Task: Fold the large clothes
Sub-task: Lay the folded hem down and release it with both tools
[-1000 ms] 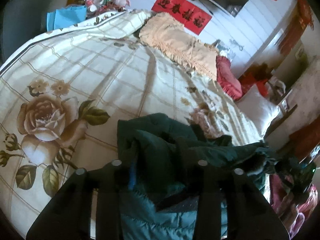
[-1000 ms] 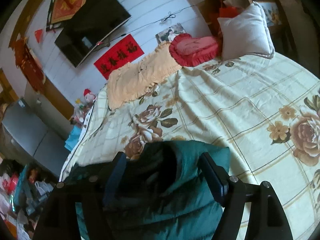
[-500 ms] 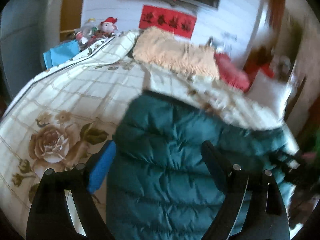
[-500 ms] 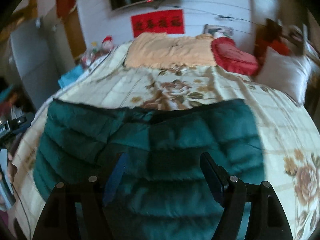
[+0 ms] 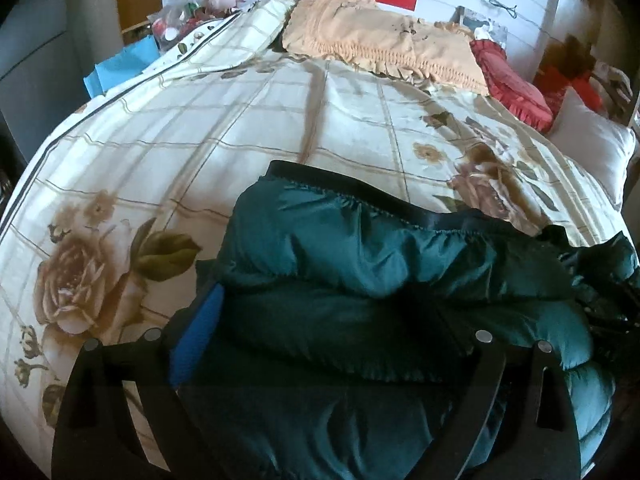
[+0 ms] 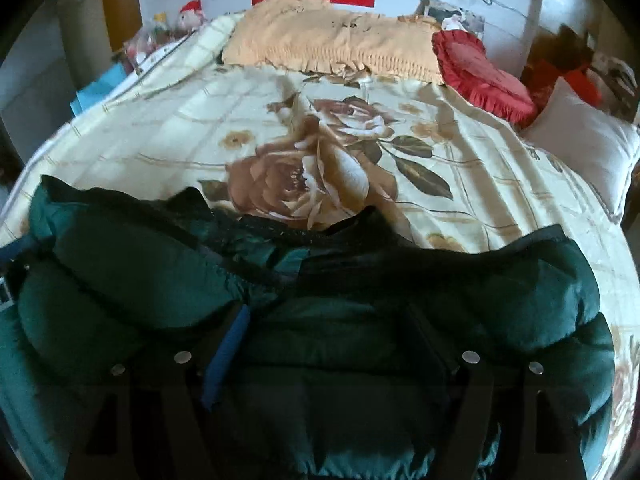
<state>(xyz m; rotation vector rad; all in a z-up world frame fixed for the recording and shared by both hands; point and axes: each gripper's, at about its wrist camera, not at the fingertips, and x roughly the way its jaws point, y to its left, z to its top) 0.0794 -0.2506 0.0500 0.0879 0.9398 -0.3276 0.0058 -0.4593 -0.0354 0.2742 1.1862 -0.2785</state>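
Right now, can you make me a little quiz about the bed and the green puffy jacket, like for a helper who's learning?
1. True or false: the green puffy jacket lies on the flowered bedspread.
2. What colour is the ruffled cushion beside the white pillow?
3. Which gripper stands wider open: A) left gripper B) right gripper?

Key: 1 true; 2 red; 3 A.
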